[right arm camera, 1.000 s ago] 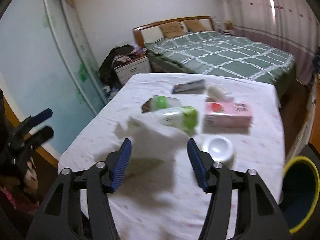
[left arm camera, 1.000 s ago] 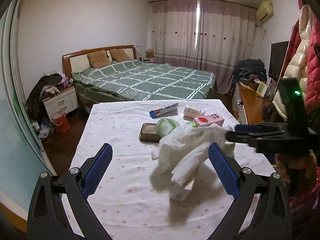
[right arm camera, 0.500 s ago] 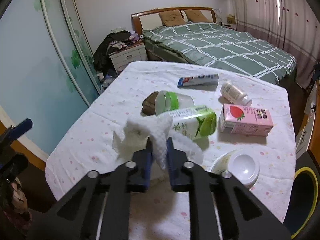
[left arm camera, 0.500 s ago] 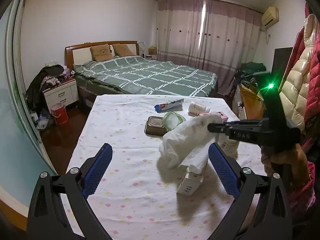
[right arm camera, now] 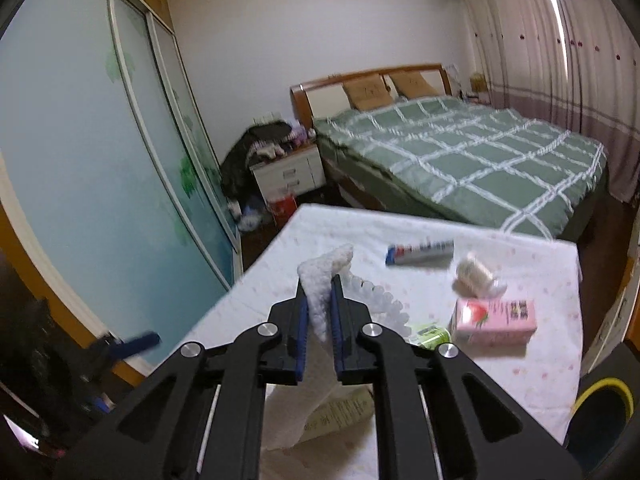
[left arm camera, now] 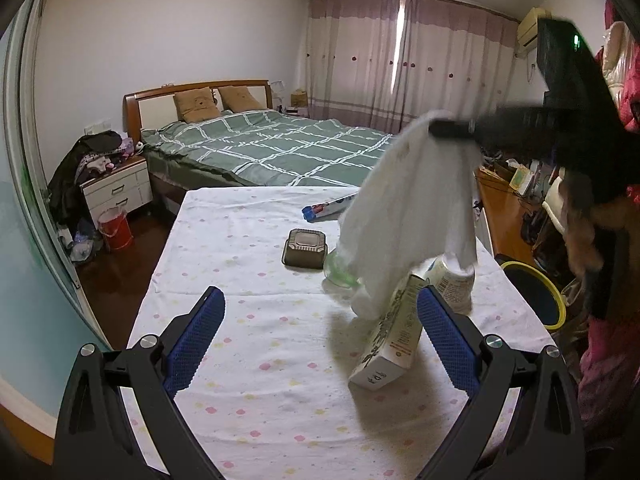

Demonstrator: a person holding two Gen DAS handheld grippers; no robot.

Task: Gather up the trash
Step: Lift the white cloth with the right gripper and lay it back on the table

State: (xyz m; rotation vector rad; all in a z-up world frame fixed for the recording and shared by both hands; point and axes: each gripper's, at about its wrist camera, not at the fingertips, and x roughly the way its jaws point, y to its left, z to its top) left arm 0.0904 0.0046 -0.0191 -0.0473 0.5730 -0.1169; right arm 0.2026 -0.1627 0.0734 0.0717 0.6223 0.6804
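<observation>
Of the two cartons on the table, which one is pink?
The pink carton with the strawberry picture, lying beside the small white bottle. The other carton is white with dark print and lies partly under the lifted white tissue.

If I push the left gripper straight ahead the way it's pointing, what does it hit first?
Probably the tablecloth: the left gripper is open and angled downward. The brown container lies farther along; the white carton sits just right. Depth is uncertain.

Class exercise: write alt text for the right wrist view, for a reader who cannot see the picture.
The right tongs are shut on a white tissue, held above a table with a dotted cloth. On the table lie a pink carton, a small white bottle and a tube; a green bed stands behind.
</observation>
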